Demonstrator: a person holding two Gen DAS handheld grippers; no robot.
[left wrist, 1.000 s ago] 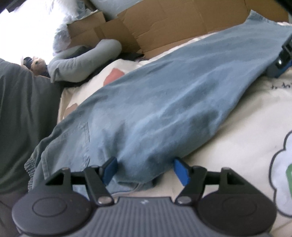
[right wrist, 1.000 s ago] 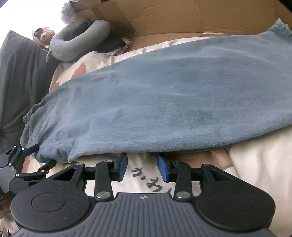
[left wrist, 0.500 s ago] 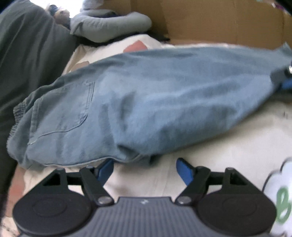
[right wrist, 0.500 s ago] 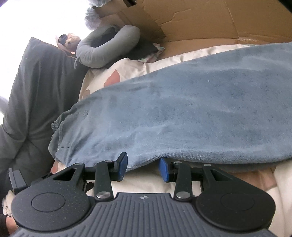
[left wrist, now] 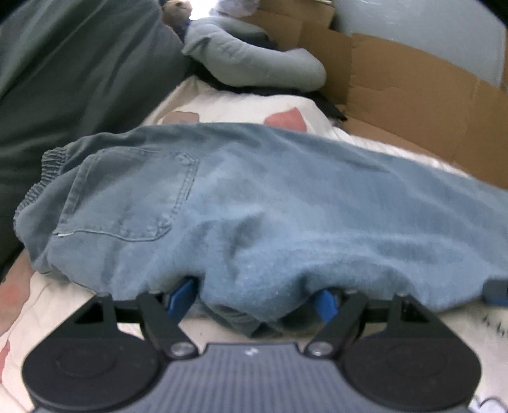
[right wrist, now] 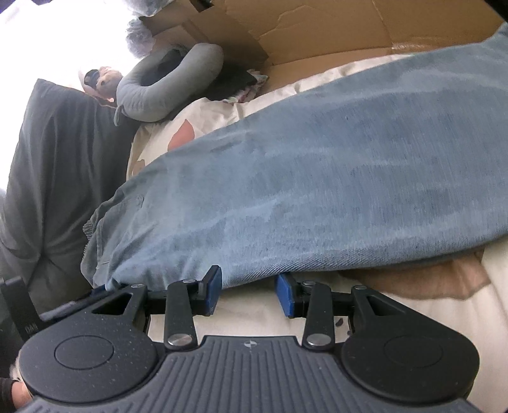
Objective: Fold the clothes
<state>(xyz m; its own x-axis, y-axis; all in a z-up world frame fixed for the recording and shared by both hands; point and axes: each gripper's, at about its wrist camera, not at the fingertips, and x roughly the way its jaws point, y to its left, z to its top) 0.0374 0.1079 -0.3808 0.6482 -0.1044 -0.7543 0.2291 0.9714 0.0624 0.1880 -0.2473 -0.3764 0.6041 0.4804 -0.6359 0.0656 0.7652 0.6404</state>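
Note:
A pair of light blue jeans (left wrist: 270, 206) lies lengthwise on the printed white bed sheet (left wrist: 63, 317), back pocket (left wrist: 127, 197) up and elastic waistband at the left. My left gripper (left wrist: 254, 301) stands wide at the near edge by the seat. A bunched fold of denim sits between its blue pads (left wrist: 182, 298) and drapes over their tips. In the right wrist view the jeans (right wrist: 317, 174) stretch off to the right. My right gripper (right wrist: 249, 292) is half spread at the near hem, with bare sheet (right wrist: 254, 314) between its pads (right wrist: 212, 289). The hem just covers the tips.
A grey neck pillow (left wrist: 254, 63) (right wrist: 165, 92) and a small doll (right wrist: 101, 79) lie at the head of the bed. A dark grey-green cushion (left wrist: 63, 79) (right wrist: 47, 159) fills the left. Flattened cardboard (left wrist: 412, 104) (right wrist: 317, 25) lines the far side.
The left wrist view has rolled upright and shifted towards the waistband, bringing the back pocket into sight. Denim now bunches between its wider fingers. The right gripper has crept up to the hem.

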